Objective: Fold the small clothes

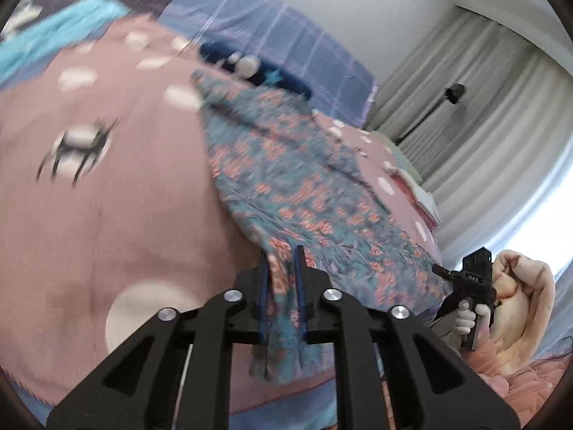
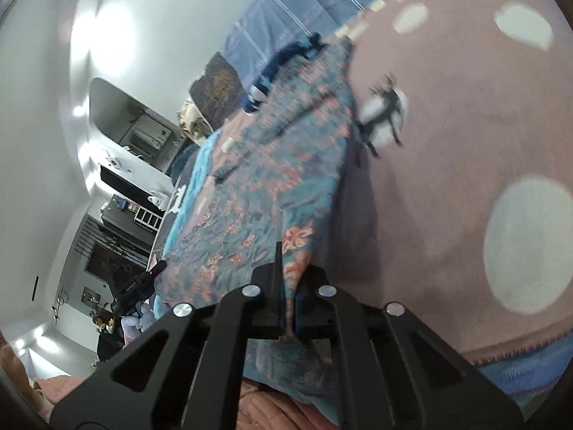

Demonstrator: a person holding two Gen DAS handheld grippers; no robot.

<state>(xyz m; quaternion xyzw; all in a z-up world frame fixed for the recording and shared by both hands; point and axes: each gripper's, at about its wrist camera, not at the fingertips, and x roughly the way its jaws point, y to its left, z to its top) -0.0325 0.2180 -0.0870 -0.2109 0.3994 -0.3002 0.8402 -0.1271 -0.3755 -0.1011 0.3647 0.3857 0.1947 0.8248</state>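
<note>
Left wrist view: left gripper [image 1: 283,251] at bottom centre, fingers clamped on a bunched corner of the floral garment [image 1: 304,186]. The pinched cloth runs between the blue pads and hangs out below them. The rest of the garment, teal with orange-pink flowers, spreads from the jaws up toward frame centre, lying on the pink bedspread [image 1: 107,215] with white spots and a dark animal print. A navy item [image 1: 258,71] with a white blob sits just past the garment's far end, upper centre. Blue plaid bedding [image 1: 286,28] lies behind it, grey curtains [image 1: 483,107] at upper right. At lower right, the right gripper [image 1: 438,269] is seen side-on at the garment's edge, with a gloved hand [image 1: 469,317] on its handle. Its finger state is not readable from here. Strong motion blur on the left side.

Right wrist view: right gripper [image 2: 286,251] at bottom centre, fingers together, pinching a thin edge of the same floral garment [image 2: 272,165]. The cloth rises from the jaws and stretches toward upper centre, with the pink bedspread [image 2: 465,143] to the right. The navy item [image 2: 286,57] is at the garment's far end, plaid bedding [image 2: 286,7] above it. The left gripper [image 2: 157,268] shows small at lower left, at the garment's other near corner. Dark furniture [image 2: 118,222] and a white wall fill the left side. Blurred here too.
</note>
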